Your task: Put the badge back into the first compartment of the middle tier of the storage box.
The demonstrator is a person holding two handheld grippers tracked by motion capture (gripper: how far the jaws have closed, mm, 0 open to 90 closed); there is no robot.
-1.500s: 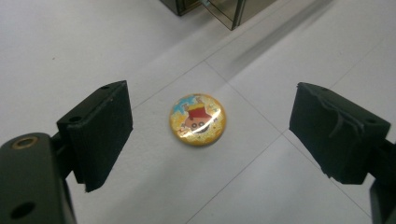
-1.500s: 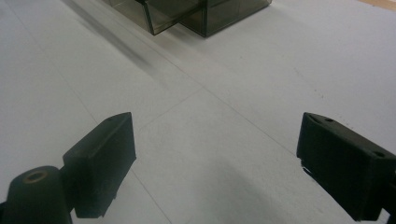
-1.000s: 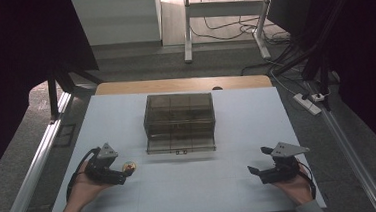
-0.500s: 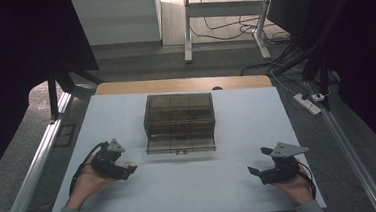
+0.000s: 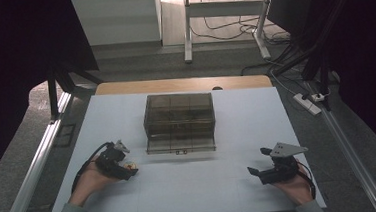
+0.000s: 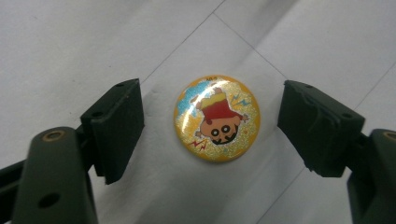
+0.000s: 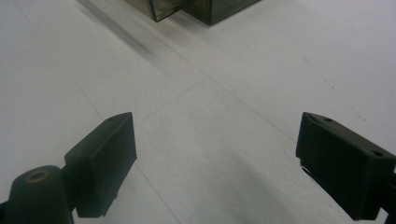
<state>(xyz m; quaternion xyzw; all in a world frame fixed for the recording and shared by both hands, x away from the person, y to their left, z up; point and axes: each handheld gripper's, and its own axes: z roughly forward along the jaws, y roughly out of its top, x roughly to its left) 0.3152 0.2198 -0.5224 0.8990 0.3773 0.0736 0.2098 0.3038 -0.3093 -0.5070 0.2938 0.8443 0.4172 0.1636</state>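
Up close, the left claw (image 6: 211,128) brackets a cartoon badge (image 6: 217,118).

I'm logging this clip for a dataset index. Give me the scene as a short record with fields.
setting: white table with a smoky clear compartment box near the middle
item in work: round yellow cartoon badge, lying flat on the table
left gripper: over the badge, jaws have just been closing, one on each side, pads not touching it
right gripper: open, nothing between the jaws, low over bare table
box contents: cannot tell
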